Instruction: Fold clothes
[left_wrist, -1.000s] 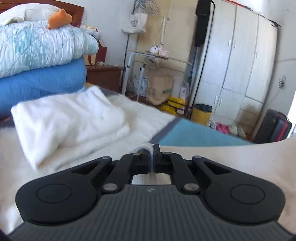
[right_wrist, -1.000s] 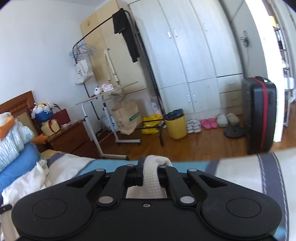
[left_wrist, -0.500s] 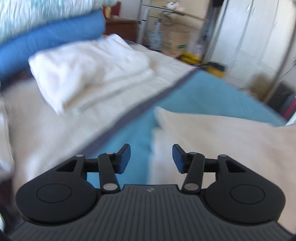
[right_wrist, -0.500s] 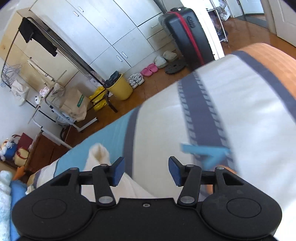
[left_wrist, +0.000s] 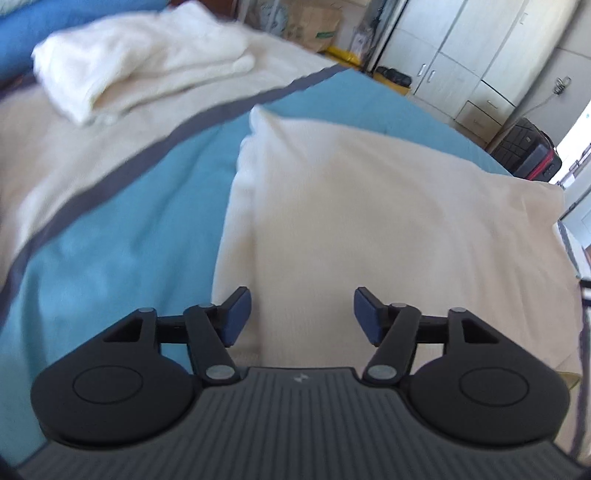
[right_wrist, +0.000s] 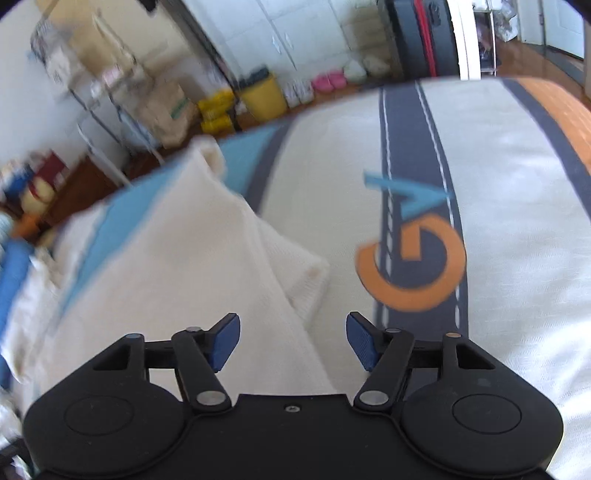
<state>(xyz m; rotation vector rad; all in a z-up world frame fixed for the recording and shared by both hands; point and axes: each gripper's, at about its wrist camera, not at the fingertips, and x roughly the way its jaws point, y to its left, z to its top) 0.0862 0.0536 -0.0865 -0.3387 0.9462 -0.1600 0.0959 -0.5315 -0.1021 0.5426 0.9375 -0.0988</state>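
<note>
A cream knitted garment (left_wrist: 388, 206) lies spread flat on the bed, one fold laid over it. My left gripper (left_wrist: 302, 314) hovers above its near left part; the jaws are opening and nothing is pinched between the blue pads. In the right wrist view the same garment (right_wrist: 192, 266) shows its right edge and a folded corner. My right gripper (right_wrist: 292, 341) hangs over that edge, its jaws also opening, with cloth below them but not gripped.
A folded white garment (left_wrist: 140, 62) rests farther up the bed near blue bedding. The bed cover (right_wrist: 498, 184) has blue, cream, grey and orange bands with an orange logo. Wardrobe (left_wrist: 480, 55), black suitcase (left_wrist: 532, 151), yellow bin (right_wrist: 264, 96) and a rack stand beyond the bed.
Both grippers were shut on the cream garment's edge a second ago; they have let go, opened wide and tilted downward over the garment now lying on the bed.
</note>
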